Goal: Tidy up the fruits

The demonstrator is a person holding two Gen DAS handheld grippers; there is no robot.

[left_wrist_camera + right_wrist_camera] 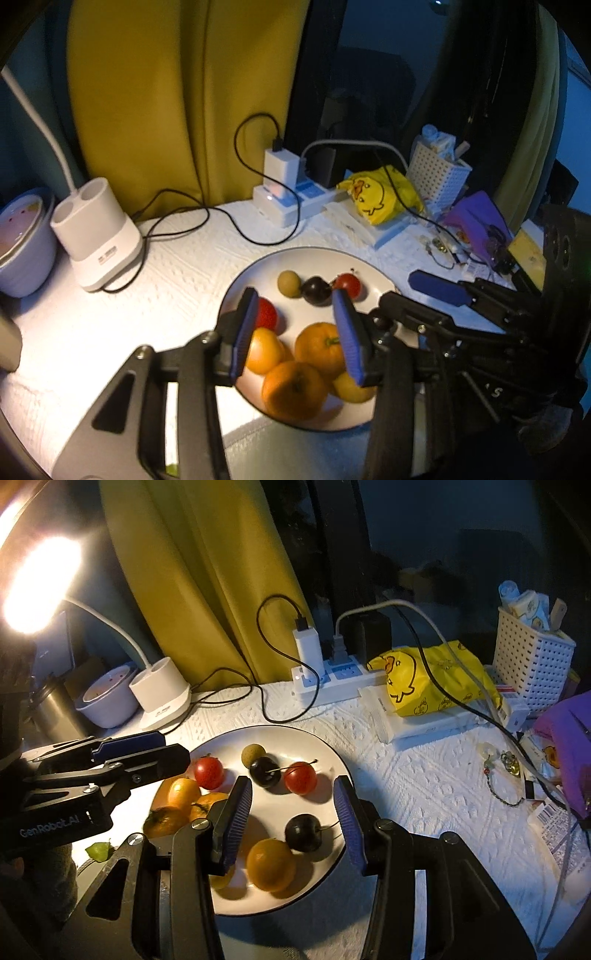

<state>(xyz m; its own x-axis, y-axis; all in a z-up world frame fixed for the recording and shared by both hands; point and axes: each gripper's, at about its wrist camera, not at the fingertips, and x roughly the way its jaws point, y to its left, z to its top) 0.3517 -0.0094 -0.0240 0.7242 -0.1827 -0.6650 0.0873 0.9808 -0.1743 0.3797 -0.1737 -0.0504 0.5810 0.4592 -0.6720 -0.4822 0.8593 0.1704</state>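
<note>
A white plate (255, 269) (332, 757) holds mixed fruit. In the left wrist view it carries several oranges (319, 347), a strawberry (266, 314), a tomato (348, 285), a dark cherry (316, 290) and a tan longan (289, 283). My left gripper (297, 328) is open above the oranges and empty. The right wrist view shows two tomatoes (208, 772), two dark cherries (303, 832), a longan (253, 754) and an orange (270, 864). My right gripper (291, 819) is open over the near cherry and orange, holding nothing.
A white lamp base (98, 236) (162, 694) and bowls (22, 243) stand at the left. A power strip with chargers and cables (284, 199) (332, 679), a yellow duck bag (432, 679), a perforated basket (532, 657) and small clutter lie behind and right.
</note>
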